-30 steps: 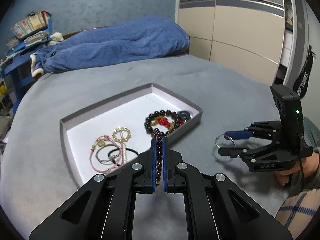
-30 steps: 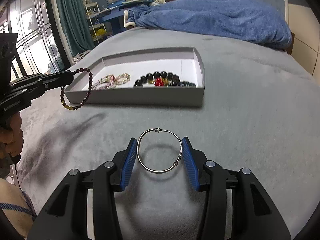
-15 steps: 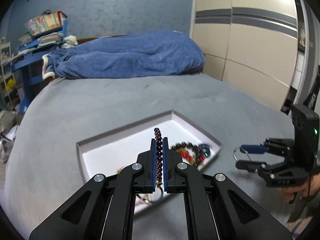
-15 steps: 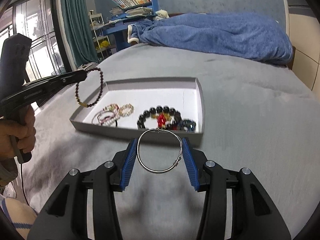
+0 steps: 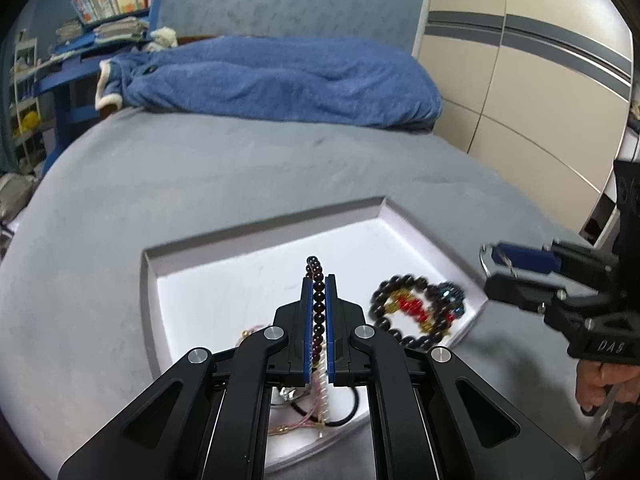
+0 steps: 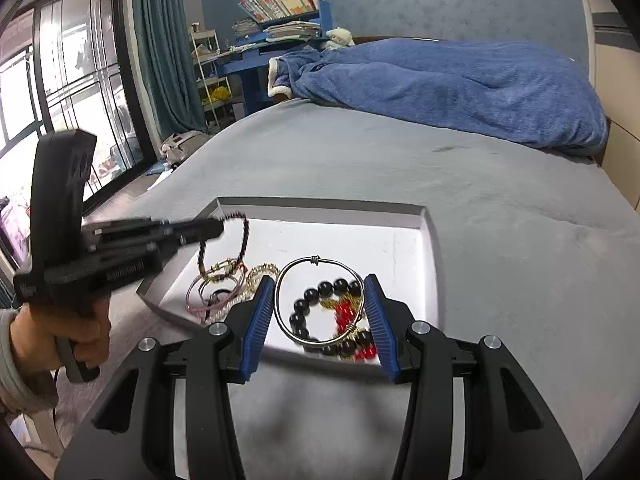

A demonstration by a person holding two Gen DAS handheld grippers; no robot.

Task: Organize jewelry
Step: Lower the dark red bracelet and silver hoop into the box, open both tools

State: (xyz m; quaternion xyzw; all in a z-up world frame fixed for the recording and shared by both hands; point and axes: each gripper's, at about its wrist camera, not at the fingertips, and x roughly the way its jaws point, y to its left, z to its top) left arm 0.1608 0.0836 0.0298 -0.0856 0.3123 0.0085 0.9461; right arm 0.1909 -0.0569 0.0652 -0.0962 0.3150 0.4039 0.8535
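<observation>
A shallow grey tray (image 5: 264, 227) (image 6: 427, 248) with a white floor lies on the grey bed. My left gripper (image 5: 319, 282) (image 6: 218, 227) is shut on a dark red bead bracelet (image 5: 316, 280) (image 6: 244, 236), which hangs above the tray's left part. My right gripper (image 6: 319, 294) (image 5: 494, 266) is shut on a thin silver wire bangle (image 6: 316, 262) (image 5: 485, 258), held above the tray's near right edge. In the tray lie a black bead bracelet with red and gold beads (image 5: 416, 310) (image 6: 320, 294) and a tangle of pink, gold and pearl bracelets (image 6: 224, 284) (image 5: 316, 396).
A blue blanket (image 5: 280, 76) (image 6: 460, 84) is heaped at the far end of the bed. Wardrobe doors (image 5: 520, 80) stand to the right; a blue shelf with books (image 6: 280, 8) and a window (image 6: 60, 80) lie to the left. A hand (image 6: 52, 332) holds the left gripper.
Both grippers have moved from in front of the tray to above it, each still holding its piece. The dark red bracelet now hangs over the tray's white floor.
</observation>
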